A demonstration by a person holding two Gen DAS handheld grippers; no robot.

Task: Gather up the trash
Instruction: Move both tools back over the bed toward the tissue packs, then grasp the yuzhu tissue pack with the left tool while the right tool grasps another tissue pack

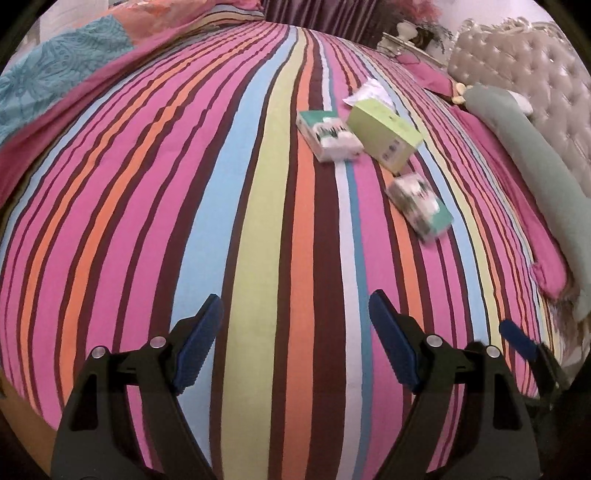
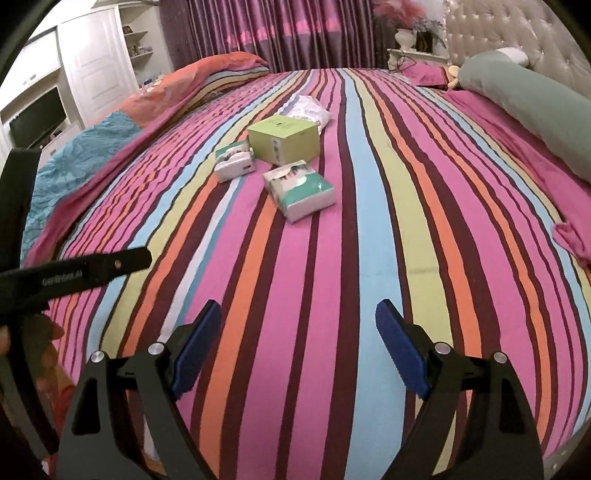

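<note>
Four pieces of trash lie together on the striped bedspread (image 1: 258, 221), far ahead of both grippers. They are a lime-green box (image 1: 384, 134) (image 2: 284, 142), a white-and-green tissue pack (image 1: 328, 136) (image 2: 234, 162), a second such pack (image 1: 419, 206) (image 2: 299, 188) and a crumpled white wrapper (image 1: 369, 94) (image 2: 308, 110). My left gripper (image 1: 295, 332) is open over bare sheet. My right gripper (image 2: 297, 343) is open too, with nothing between its blue pads. The two grippers hover side by side.
A folded orange-and-teal quilt (image 2: 110, 122) lies along the left of the bed. A grey-green bolster (image 2: 524, 107) and a tufted headboard (image 1: 535, 85) are on the right. Purple curtains (image 2: 280, 33), a nightstand with a vase (image 2: 404, 40) and white cabinets with a TV (image 2: 37, 118) stand beyond.
</note>
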